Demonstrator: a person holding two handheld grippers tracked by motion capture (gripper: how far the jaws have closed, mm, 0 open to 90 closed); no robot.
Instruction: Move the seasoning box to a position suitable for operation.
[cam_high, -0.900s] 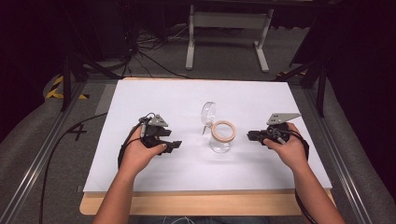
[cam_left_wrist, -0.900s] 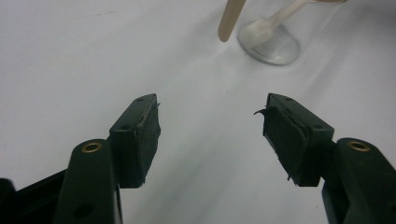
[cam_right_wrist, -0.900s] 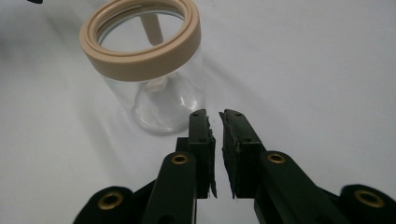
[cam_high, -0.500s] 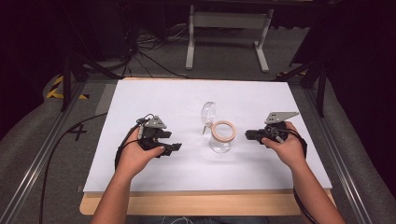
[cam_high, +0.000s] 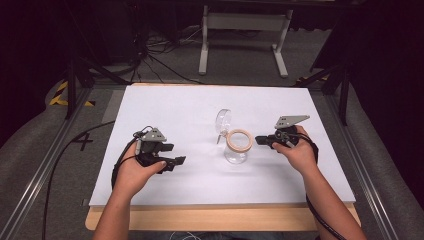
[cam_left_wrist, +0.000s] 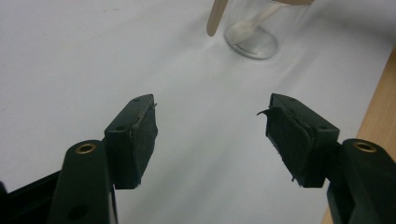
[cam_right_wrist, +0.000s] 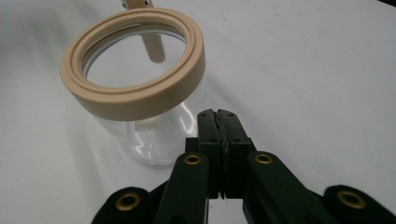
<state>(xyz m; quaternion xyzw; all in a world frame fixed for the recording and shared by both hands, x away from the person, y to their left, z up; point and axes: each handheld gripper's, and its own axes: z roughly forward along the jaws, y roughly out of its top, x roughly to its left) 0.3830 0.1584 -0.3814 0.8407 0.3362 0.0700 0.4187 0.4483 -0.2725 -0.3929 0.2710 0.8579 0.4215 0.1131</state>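
So here's where we are: the glass jar (cam_high: 236, 150) with the beige ring (cam_high: 239, 140) on its mouth stands a bit right of the middle of the white table (cam_high: 175, 107), closer to the near edge than the far one. Its clear hinged lid (cam_high: 222, 121) is flipped up behind it.

Our right gripper (cam_high: 262, 141) is clenched, jaws pressed together with nothing between them, and the tip sits just beside the jar's right side. Our left gripper (cam_high: 177, 161) is released, jaws wide apart, well off to the jar's left, near the table's front edge.

What worries us: the jar looks light and top-heavy with that lid sticking up. If the closed right tip nudges the wall or the ring, we'd guess it slides or tips leftward, and nothing's bracing it. The glass could also slip in the pads if gripped off-centre.
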